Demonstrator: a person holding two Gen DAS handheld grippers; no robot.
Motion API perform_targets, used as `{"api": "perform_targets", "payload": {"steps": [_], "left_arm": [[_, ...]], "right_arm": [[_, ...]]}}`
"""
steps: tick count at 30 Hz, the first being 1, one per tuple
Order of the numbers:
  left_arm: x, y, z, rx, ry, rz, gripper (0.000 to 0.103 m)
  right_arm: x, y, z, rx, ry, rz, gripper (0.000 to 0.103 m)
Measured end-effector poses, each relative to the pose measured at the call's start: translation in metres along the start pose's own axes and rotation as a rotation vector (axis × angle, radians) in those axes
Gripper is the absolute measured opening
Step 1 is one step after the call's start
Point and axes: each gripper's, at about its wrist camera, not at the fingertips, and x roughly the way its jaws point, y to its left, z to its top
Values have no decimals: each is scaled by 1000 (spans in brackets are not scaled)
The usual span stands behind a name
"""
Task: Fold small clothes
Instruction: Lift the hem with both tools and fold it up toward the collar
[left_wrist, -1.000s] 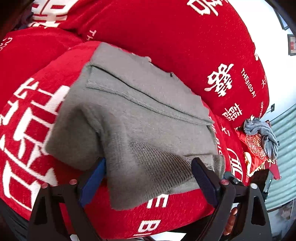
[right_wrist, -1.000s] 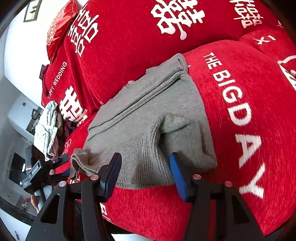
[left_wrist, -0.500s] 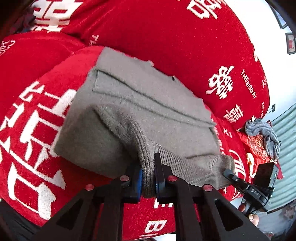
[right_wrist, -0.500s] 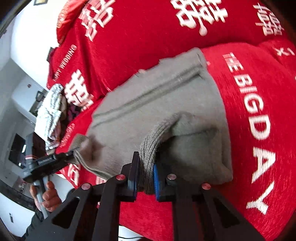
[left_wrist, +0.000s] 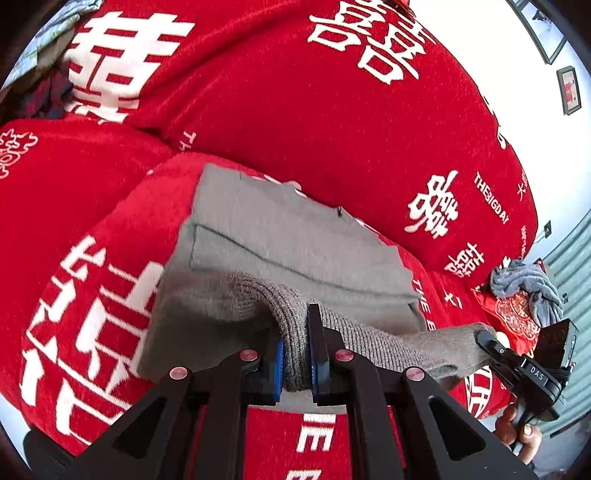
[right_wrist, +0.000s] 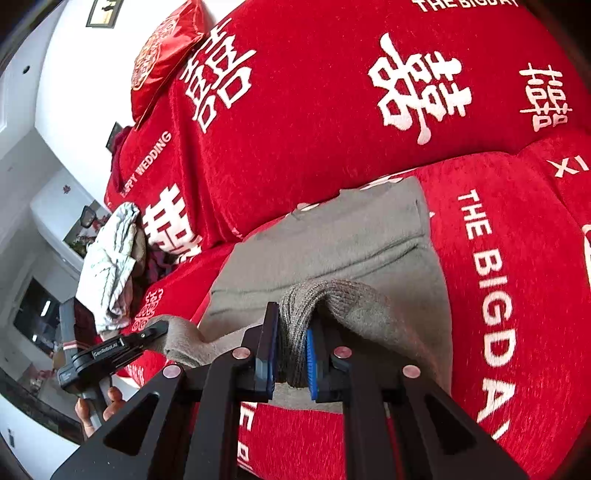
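Note:
A grey knit sweater (left_wrist: 295, 240) lies partly folded on a red sofa seat (left_wrist: 92, 277); it also shows in the right wrist view (right_wrist: 332, 236). My left gripper (left_wrist: 295, 354) is shut on the ribbed near edge at its left end, lifted off the seat. My right gripper (right_wrist: 291, 354) is shut on the same ribbed edge at its right end. The edge hangs stretched between them. Each gripper shows in the other's view, the right one (left_wrist: 491, 341) and the left one (right_wrist: 147, 334), clamped on the cloth.
Red back cushions with white characters (left_wrist: 332, 110) rise behind the sweater. A crumpled grey cloth (left_wrist: 524, 284) lies on the sofa to the right. A white crumpled garment (right_wrist: 107, 266) lies to the left. A red pillow (right_wrist: 162, 55) sits on the sofa back.
Both grippers were open at the sweater's near edge, then shut on it. They have since lifted the edge and carried it toward the sofa back.

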Motion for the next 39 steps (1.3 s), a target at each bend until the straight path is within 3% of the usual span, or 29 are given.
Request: {"api": "perform_targets", "payload": {"steps": [15, 39], "left_arm": [[12, -4, 41, -5, -34, 32, 12], [55, -20, 100, 26, -18, 100, 12]], "right_arm": [[29, 4, 48, 32, -22, -127, 14], [71, -4, 105, 41, 0, -181, 14]]}}
